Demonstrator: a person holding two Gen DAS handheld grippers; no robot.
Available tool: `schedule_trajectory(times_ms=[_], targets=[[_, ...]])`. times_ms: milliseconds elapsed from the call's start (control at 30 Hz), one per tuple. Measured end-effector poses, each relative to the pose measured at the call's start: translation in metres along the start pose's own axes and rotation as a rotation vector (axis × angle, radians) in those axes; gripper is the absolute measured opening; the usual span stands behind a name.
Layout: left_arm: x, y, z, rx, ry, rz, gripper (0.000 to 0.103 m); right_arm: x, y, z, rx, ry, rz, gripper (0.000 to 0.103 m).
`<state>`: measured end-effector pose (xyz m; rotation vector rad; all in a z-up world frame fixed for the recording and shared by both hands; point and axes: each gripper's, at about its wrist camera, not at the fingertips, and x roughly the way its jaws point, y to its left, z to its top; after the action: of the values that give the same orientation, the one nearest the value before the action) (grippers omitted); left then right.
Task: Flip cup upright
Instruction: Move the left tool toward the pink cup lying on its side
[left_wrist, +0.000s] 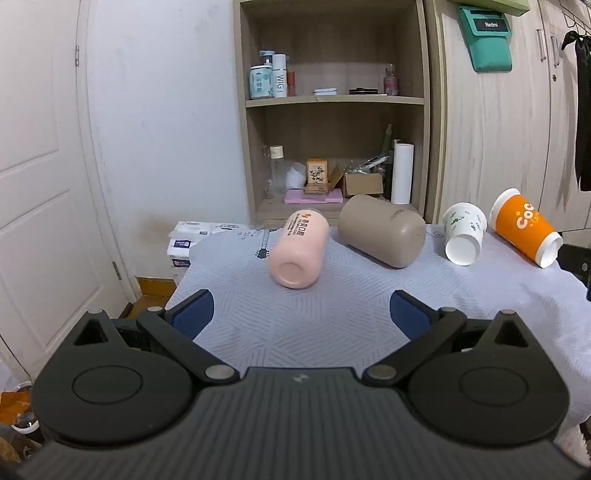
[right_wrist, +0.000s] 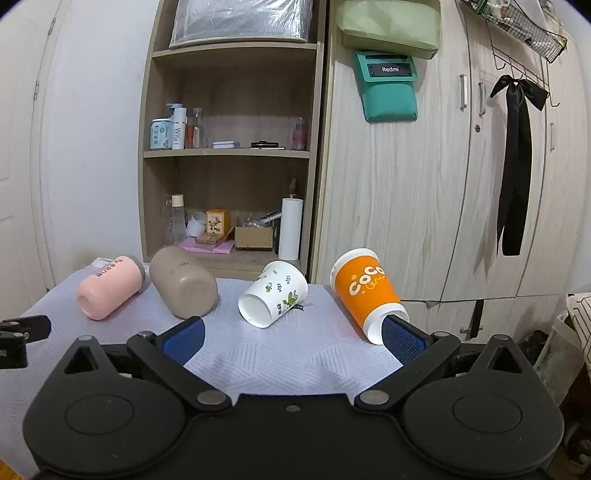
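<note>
Evidently nothing had yet been gripped: four cups lay on their sides on the cloth-covered desk, and both tools hung short of them. The left hand-held gripper was spread wide and empty, its blue pads aimed at the pink cup, which lay at about twelve o'clock in the left wrist view with its base turned toward the camera. The right hand-held gripper was likewise spread and holding nothing; its right finger sat just in front of the base of the orange cup at roughly one o'clock, though whether it touched could not be told. Counted out, there were one pink cup, one taupe cup, one white leaf-print paper cup and one orange cup, four in all, none upright. The step in hand looked like the approach before a first grasp. The next move would probably call for carrying a gripper forward until its fingers flanked one cup's body, closing across the width, then lifting and rotating so the mouth faced up. The paper cups would likely crush under a hard squeeze, and the rounded bodies could roll away.
</note>
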<state>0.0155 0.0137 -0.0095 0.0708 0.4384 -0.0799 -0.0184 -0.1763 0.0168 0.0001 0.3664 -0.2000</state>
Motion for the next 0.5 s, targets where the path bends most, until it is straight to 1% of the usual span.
schedule_trajectory(times_ms=[133,200,333,433,500], targets=[[0.007,0.003,0.001,-0.008,-0.002,-0.002,0.103,0.005,0.004,-0.003,0.001,0.015,-0.006,0.103],[-0.016,-0.006,0.003,0.008,-0.023,0.011,0.103,0.004,0.004,-0.002,0.002,0.017,-0.003,0.103],[-0.017,-0.007,0.004,0.006,-0.01,-0.015,0.103,0.005,0.003,-0.003,0.005,0.019,-0.001,0.103],[-0.021,-0.007,0.005,0.0,-0.018,-0.037,0.103,0.006,0.006,-0.004,0.0,0.026,-0.003,0.103],[-0.021,-0.008,0.005,0.002,-0.019,-0.039,0.103,0.006,0.007,-0.004,-0.004,0.027,-0.009,0.103]])
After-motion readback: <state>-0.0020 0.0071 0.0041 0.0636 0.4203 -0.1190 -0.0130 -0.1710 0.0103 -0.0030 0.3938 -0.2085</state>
